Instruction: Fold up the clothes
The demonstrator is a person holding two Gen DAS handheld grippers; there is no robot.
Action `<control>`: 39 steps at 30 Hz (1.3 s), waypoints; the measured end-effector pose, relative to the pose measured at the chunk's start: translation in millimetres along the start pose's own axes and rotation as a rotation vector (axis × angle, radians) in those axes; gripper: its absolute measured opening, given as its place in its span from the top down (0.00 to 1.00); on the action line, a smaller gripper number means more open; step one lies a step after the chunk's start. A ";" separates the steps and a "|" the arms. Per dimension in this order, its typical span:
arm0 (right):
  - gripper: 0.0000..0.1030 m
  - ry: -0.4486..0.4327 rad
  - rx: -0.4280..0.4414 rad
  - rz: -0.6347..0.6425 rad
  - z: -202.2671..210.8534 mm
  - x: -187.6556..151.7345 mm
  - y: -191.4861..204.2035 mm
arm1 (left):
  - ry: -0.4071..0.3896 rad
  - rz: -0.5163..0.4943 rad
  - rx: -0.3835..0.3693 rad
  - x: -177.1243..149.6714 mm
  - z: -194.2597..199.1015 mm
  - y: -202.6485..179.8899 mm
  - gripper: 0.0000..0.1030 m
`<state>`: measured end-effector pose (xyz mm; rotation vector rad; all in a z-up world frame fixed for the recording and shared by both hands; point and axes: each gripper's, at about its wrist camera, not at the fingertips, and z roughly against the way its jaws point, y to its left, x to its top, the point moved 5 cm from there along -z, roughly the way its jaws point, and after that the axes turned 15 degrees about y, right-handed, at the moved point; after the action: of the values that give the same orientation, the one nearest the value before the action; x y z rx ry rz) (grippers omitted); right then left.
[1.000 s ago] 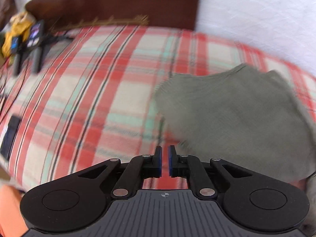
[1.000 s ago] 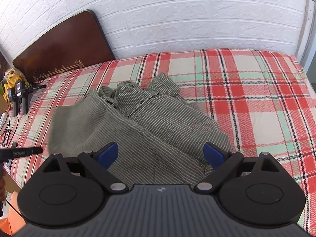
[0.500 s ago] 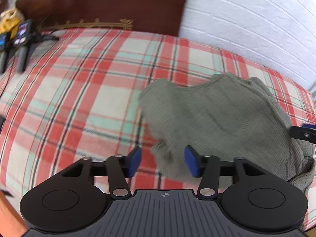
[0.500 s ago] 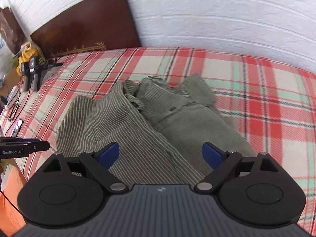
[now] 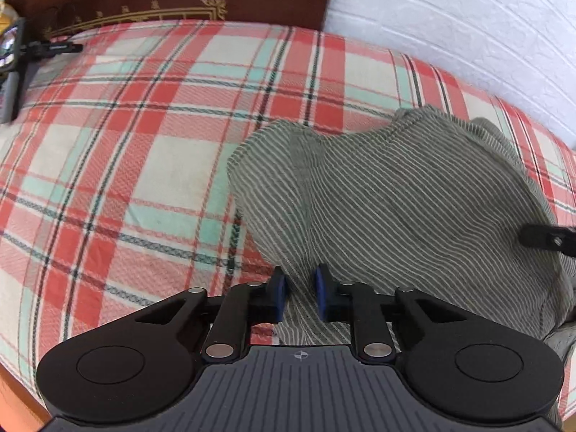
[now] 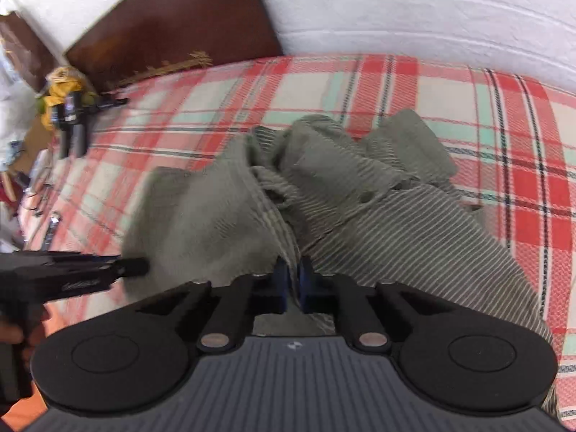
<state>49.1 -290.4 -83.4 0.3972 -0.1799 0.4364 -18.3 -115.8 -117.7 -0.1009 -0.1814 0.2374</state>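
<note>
A grey-green striped garment (image 5: 414,198) lies crumpled on the plaid bed (image 5: 126,144). In the left wrist view my left gripper (image 5: 300,293) is at the garment's near left edge. Its jaws are closing, and a bunch of the cloth fills the gap between its blue pads (image 5: 279,295). In the right wrist view my right gripper (image 6: 294,282) is shut on a hem of the garment (image 6: 360,187), which rises in a ridge from the pads. The left gripper (image 6: 90,273) shows at that view's left, against the cloth. The right gripper's tip (image 5: 550,239) shows at the left view's right edge.
A dark wooden headboard (image 6: 172,28) and a white brick wall (image 6: 432,7) stand behind the bed (image 6: 324,86). Black handheld devices (image 6: 70,122) and a yellow bundle (image 6: 63,86) lie at the bed's far left. A person's hand (image 6: 14,331) holds the left gripper.
Both grippers came down onto the garment's near edge. The left opened, then closed around a bunch of cloth. The right went from wide open to shut on the hem.
</note>
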 end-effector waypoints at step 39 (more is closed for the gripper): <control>0.29 0.044 -0.011 0.090 31.4 -119.4 4.0 | -0.211 -0.234 0.129 -32.7 82.1 -82.1 0.21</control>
<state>-61.9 -344.7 -83.7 0.3694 -0.1579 0.5324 -46.8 -196.7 -32.9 0.0741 -0.3841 0.0250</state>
